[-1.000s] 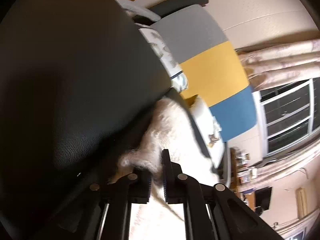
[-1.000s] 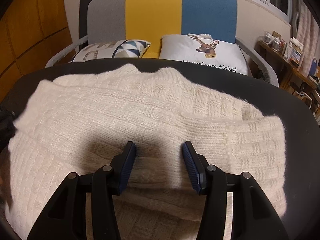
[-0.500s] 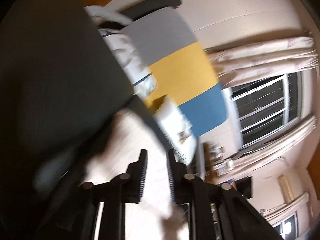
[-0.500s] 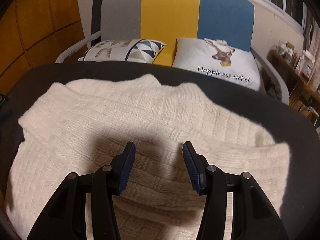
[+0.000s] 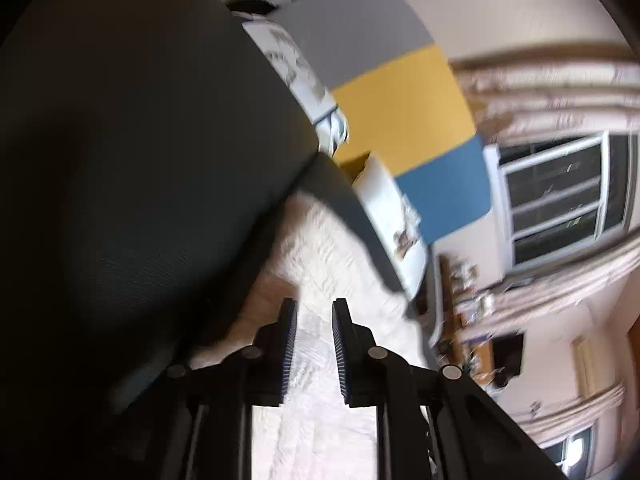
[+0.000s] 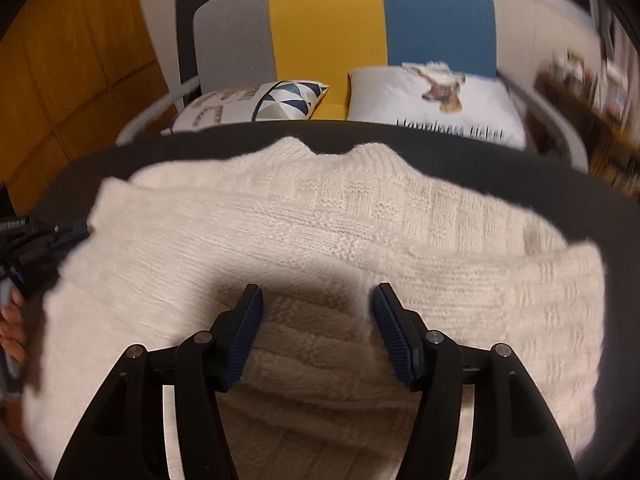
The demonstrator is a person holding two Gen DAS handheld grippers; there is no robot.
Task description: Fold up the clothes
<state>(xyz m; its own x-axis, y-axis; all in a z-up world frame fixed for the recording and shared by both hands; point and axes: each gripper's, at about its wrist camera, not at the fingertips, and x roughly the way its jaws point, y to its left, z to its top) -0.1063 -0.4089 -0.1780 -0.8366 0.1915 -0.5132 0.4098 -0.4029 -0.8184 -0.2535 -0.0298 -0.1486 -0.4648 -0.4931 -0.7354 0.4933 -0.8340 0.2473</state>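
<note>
Lying folded on the dark round table [image 6: 500, 168], the cream knit sweater [image 6: 320, 232] fills most of the right wrist view, its neckline toward the far edge. Legible writing is limited to the deer cushion [image 6: 436, 104] on the sofa [image 6: 328, 32] behind the table: black script that appears to read "Happiness ticket", blurred. A second cushion [image 6: 256, 102] with a triangle pattern sits beside it and carries grey lettering too blurred to read.

The right gripper [image 6: 318, 336] has its jaws spread wide above the sweater's near fold, holding nothing. The left gripper [image 5: 313, 344] has its jaws narrowly parted with sweater fabric visible behind the gap; whether they touch the knit cannot be determined. This view is tilted and motion-blurred. A window [image 5: 560, 196], curtains [image 5: 560, 96] and a cluttered shelf [image 5: 468, 292] stand to the right of the sofa.
</note>
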